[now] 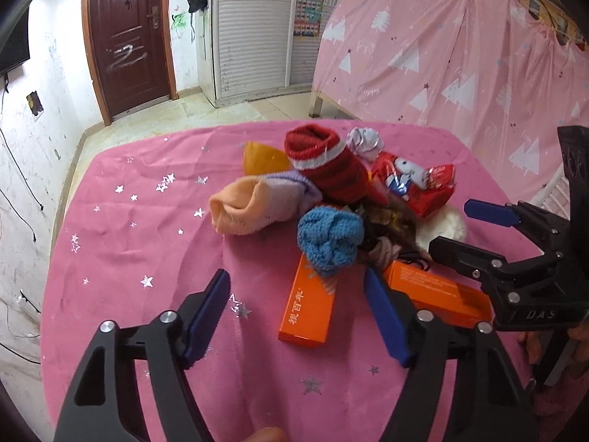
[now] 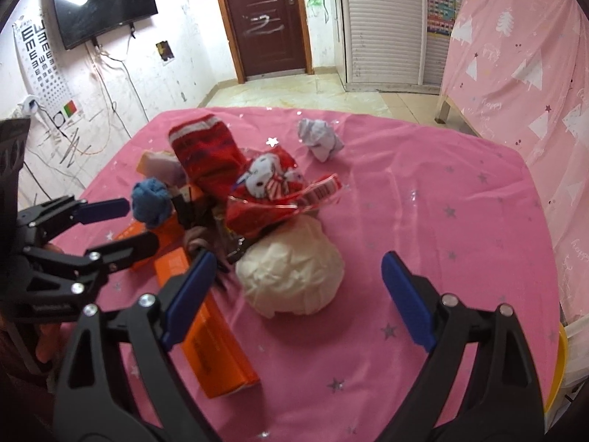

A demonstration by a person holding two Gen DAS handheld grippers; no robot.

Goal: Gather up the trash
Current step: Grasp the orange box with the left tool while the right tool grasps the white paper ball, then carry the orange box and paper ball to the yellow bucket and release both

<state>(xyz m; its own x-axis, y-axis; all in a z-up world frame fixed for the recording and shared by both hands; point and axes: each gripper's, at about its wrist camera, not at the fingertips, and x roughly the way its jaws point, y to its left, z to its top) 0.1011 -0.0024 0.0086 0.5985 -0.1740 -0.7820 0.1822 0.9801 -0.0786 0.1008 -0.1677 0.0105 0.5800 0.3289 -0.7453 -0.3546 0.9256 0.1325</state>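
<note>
A pile lies on the pink star tablecloth (image 1: 147,221): two orange boxes (image 1: 309,309) (image 2: 217,350), a red snack wrapper (image 1: 416,184) (image 2: 276,191), a crumpled white paper ball (image 1: 364,140) (image 2: 320,138), and red (image 1: 324,162), peach (image 1: 246,206) and blue (image 1: 327,239) socks. A white fluffy ball (image 2: 294,276) lies at the pile's near right. My left gripper (image 1: 298,316) is open over an orange box. My right gripper (image 2: 298,294) is open around the white ball. Each gripper also shows in the other view, the right (image 1: 452,232) and the left (image 2: 125,224).
A yellow container rim (image 2: 556,375) shows past the table's right edge. A pink curtain (image 1: 460,55) hangs behind the table. A brown door (image 1: 125,37), white shutter cabinet (image 1: 254,29) and wall TV (image 2: 99,3) stand beyond the tiled floor.
</note>
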